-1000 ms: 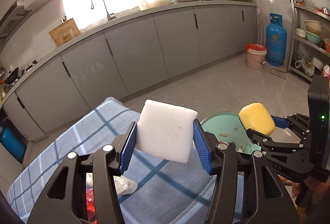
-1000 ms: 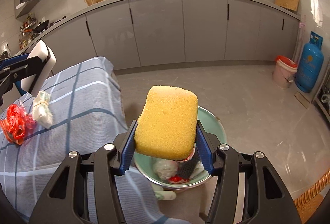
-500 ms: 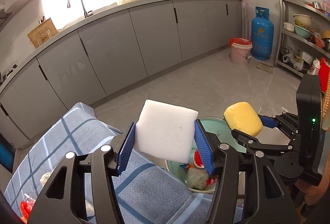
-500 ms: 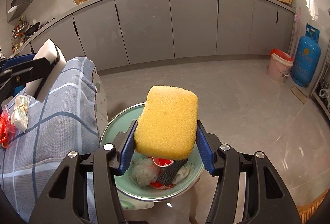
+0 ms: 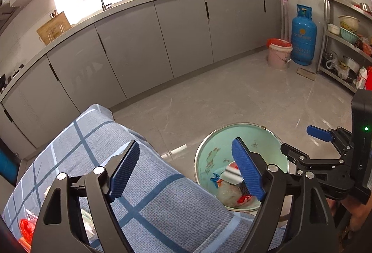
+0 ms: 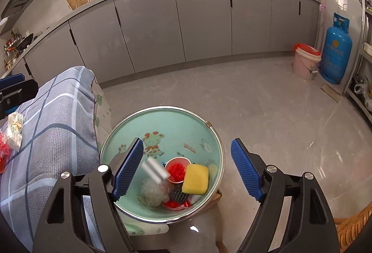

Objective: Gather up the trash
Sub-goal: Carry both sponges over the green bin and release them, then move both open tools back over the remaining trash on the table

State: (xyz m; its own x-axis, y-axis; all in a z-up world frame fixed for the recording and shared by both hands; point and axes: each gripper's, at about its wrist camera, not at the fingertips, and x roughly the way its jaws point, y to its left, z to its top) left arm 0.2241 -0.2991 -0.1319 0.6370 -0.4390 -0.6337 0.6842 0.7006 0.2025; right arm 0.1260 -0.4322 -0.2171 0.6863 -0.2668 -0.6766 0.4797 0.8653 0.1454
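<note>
Two claws hang above a mint-green basin [image 6: 162, 122] that stands on the floor just beside the right edge of a bench draped in a blue checked cloth [image 6: 53, 127]. The right claw [image 6: 187, 169] is directly over the basin, its blue ribbed pads spread wide and opening further, with nothing pressed between them. Below it a yellow sponge [image 6: 195, 179] lies inside the basin against the right wall, tilted, beside a red-filled paper cup [image 6: 177, 168]. A white sponge block [image 6: 154, 170], blurred, shows in the basin's mouth just right of the claw's left pad, touching neither pad. Under these sit a crumpled clear plastic wad [image 6: 152, 192], a dark ribbed scrap and red wrapper bits. The left claw [image 5: 186, 171] straddles the bench's right edge, one pad over the cloth and the other over the basin [image 5: 255, 136]; its jaws too are wide and opening, empty. In its view the right claw [image 5: 300, 146] reaches in from the right, held by a hand [image 5: 353, 218] at the frame's lower right. On the bench's left end a knotted pale bag [image 6: 14, 127] and red plastic trash [image 6: 2, 153] remain on the cloth.
</note>
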